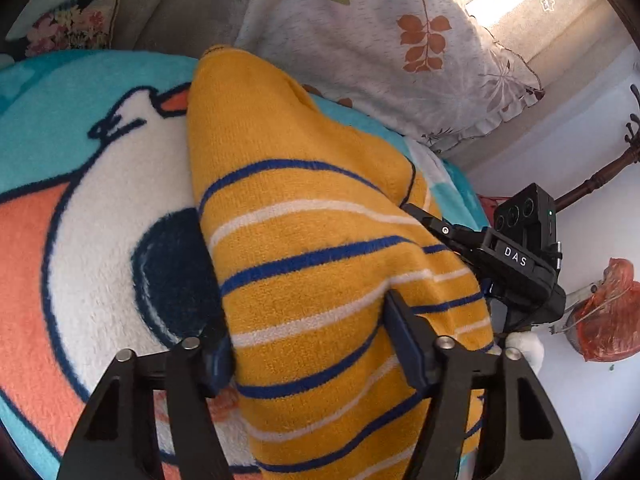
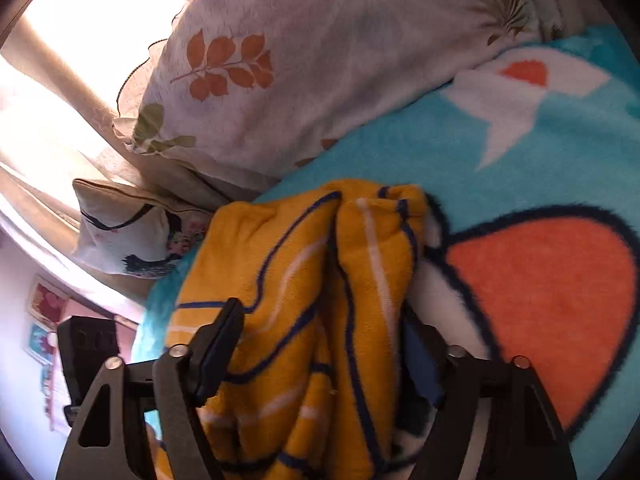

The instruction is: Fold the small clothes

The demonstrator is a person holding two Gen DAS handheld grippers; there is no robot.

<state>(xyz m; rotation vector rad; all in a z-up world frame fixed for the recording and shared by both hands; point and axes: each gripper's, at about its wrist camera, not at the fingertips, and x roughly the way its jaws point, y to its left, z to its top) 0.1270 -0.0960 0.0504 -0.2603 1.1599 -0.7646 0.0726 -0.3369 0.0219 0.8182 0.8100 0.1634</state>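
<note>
A small yellow knit garment with blue and white stripes hangs stretched over the fleece blanket. My left gripper is shut on its near edge, cloth bunched between the pads. My right gripper is shut on the other end of the garment, which folds and drapes between its fingers. In the left wrist view the right gripper shows at the right, pinching the garment's edge. The far end of the garment rests on the blanket near the pillow.
A white pillow with orange leaf print lies behind the garment; it also shows in the right wrist view. A floral cushion lies at the back left. The bed edge and a white floor are at the right.
</note>
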